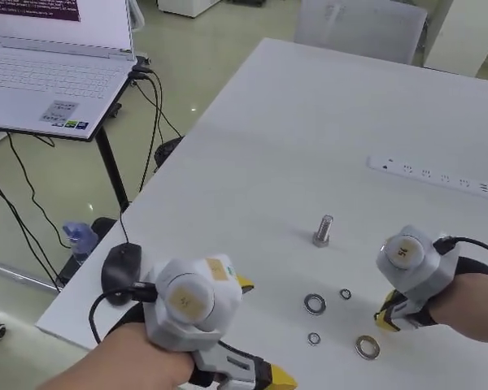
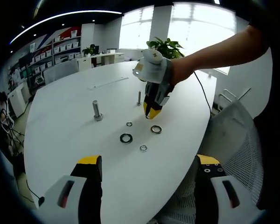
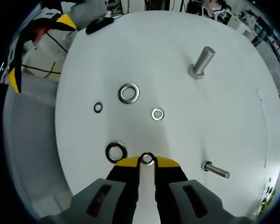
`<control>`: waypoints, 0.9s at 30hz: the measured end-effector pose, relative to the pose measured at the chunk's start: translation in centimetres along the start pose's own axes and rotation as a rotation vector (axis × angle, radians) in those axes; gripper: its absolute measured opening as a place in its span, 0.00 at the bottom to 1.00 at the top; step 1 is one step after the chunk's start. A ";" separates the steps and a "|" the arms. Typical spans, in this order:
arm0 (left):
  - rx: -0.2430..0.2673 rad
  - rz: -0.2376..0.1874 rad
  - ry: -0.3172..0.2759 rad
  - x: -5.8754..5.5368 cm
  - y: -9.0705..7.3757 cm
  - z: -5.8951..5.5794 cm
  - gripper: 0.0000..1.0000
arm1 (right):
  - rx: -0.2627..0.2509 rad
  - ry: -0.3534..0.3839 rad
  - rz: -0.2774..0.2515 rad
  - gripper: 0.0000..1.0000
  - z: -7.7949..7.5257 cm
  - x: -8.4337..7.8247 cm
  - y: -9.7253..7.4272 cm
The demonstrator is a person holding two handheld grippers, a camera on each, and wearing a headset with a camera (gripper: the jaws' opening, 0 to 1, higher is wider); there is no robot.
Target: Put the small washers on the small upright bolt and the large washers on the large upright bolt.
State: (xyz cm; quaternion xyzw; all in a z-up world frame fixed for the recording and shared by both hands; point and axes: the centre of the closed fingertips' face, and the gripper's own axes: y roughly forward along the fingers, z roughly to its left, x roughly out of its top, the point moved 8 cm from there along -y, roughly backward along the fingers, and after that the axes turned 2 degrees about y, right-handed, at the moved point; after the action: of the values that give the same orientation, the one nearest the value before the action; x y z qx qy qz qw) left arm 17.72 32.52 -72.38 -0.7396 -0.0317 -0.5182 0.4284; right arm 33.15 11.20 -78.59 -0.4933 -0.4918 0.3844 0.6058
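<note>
At the lower right of the head view, your right hand-held gripper [image 1: 384,318] points its yellow tips down at the white surface [image 1: 309,138], just right of the scattered washers. In the right gripper view its jaws stand narrow, almost together, with a small washer [image 3: 148,158] pinched between the yellow tips. You cannot tell from these views whether that washer is lifted or touching the surface. Just left of the tips in that frame lies a large washer [image 3: 116,151], in shadow, close to the jaw but apart from it. Higher up, a second large washer [image 3: 129,92] lies flat. A second small washer [image 3: 98,107] is to its lower left and a third small washer [image 3: 157,113] to its lower right, all apart from one another. At the upper right of that frame stands the large upright bolt [image 3: 201,61], its shank bare from tip to hex head. At the lower right, just beside the jaws, is the small upright bolt [image 3: 216,170], its thin shank also bare.

At the bottom left of the head view you hold your left hand-held gripper [image 1: 262,329] with its jaws spread wide and nothing between them, near the surface's edge and well left of the washers. A black mouse [image 1: 120,268] sits on the surface beside it. A white power strip [image 1: 435,175] lies toward the right edge of the frame, and an open laptop [image 1: 49,73] is at the upper left
</note>
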 end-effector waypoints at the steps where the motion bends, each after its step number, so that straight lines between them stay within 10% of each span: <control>1: 0.000 0.001 -0.001 0.0 0.0 0.0 0.81 | -0.001 0.001 0.000 0.12 0.0 -0.2 -0.1; 27: 0.025 0.022 0.019 -0.6 0.0 0.1 0.86 | -0.051 0.062 -0.011 0.12 -3.2 -4.8 -4.3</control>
State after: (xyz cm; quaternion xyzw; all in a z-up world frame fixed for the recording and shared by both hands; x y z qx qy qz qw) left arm 17.52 32.82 -72.93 -0.7296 -0.0260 -0.5199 0.4436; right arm 35.15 4.96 -75.49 -0.5174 -0.4852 0.3529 0.6102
